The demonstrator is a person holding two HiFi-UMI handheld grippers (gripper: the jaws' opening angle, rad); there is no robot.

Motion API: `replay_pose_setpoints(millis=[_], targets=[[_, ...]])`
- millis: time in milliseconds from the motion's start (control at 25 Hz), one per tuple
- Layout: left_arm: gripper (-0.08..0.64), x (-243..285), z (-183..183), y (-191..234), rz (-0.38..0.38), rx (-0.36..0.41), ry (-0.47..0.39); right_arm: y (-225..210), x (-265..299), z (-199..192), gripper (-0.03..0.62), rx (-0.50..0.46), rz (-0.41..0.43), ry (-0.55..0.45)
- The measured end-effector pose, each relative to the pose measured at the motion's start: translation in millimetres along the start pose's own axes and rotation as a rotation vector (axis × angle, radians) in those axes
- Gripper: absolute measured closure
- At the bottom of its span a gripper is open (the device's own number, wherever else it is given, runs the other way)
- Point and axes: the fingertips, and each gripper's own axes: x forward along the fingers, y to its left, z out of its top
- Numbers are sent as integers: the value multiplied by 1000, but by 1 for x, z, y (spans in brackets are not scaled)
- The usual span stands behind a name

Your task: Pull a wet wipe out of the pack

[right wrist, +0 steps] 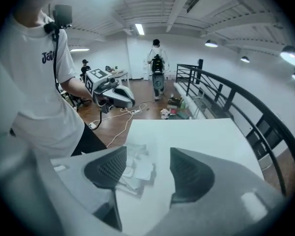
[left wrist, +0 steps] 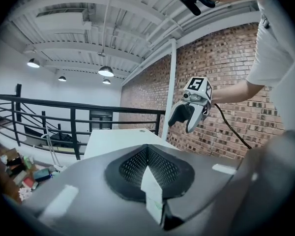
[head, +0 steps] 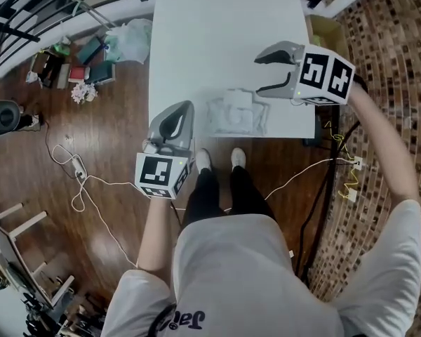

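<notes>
Approach is the step in hand, as we judge it: no wipe shows outside the pack yet. Nearest to us, the left gripper (head: 184, 108) hangs off the table's near left corner. Its smooth grey jaws are pressed together on nothing we can name, and a pale sliver sits at their seam that we cannot identify. Just beyond it, at the near edge of the white table (head: 217, 27), lies the wet wipe pack (head: 237, 113). It is a low, slumped, roughly rectangular pouch of crinkled whitish film, and it looks soft and light. Farther out and to the right, the right gripper (head: 259, 74) hovers above the table with its jaws spread wide and empty. Its own view shows the pack on the table beyond the gap between its dark, dimpled pads (right wrist: 108, 168).

We think the next move calls for lowering the right gripper onto the pack's top and pinching only the topmost fold of the wipe. The left gripper would steady the pouch, since so light a pack will likely lift along with the pull.
</notes>
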Motion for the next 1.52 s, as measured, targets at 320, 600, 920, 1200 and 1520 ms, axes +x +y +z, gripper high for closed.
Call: replay_pose_setpoints(millis=[320, 600, 920, 1200, 1520], targets=[[545, 8, -36, -6, 5, 3, 34, 49, 98, -43, 378, -43, 242, 170], [545, 14, -68, -17, 8, -35, 67, 63, 138, -73, 437, -33, 300, 217], [545, 16, -76, -18, 16, -60, 75, 69, 149, -77, 531, -48, 285, 216], [545, 16, -76, -20, 4, -56, 74, 70, 139, -64, 598, -59, 275, 203], [545, 16, -59, -26, -6, -73, 60, 65, 108, -44, 598, -63, 243, 192]])
